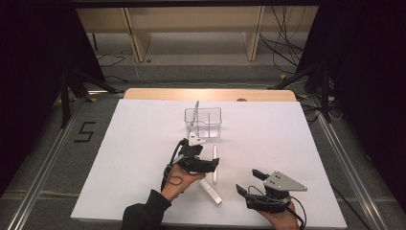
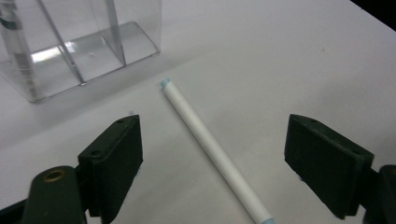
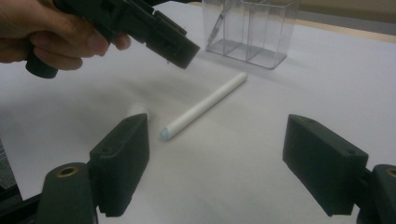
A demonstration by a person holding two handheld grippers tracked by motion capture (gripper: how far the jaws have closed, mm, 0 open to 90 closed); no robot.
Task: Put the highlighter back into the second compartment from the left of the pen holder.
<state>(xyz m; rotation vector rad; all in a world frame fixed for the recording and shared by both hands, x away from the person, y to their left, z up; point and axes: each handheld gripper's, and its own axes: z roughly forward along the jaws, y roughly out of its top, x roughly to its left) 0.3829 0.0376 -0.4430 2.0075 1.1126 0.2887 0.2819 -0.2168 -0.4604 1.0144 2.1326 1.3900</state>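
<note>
A white pen (image 1: 215, 164) with pale blue ends lies on the white table (image 1: 143, 143). My left gripper (image 1: 206, 161) hovers over it, open, with the pen (image 2: 215, 149) on the table between its jaws and untouched. A second white pen (image 1: 210, 191) lies nearer the front edge. My right gripper (image 1: 250, 182) stands open at the front right with nothing between its fingers, facing the first pen (image 3: 205, 105); the second pen's (image 3: 137, 109) end peeks from behind its left jaw. A clear compartment box (image 1: 203, 122) behind holds a slim upright pen (image 1: 194, 112).
A person's hand (image 3: 46, 32) holds the left gripper (image 3: 154, 32) above the table. The clear box (image 2: 79, 42) has several compartments (image 3: 250, 30). A wooden strip (image 1: 210, 94) edges the table's far side. Dark stands and cables sit on the floor beyond.
</note>
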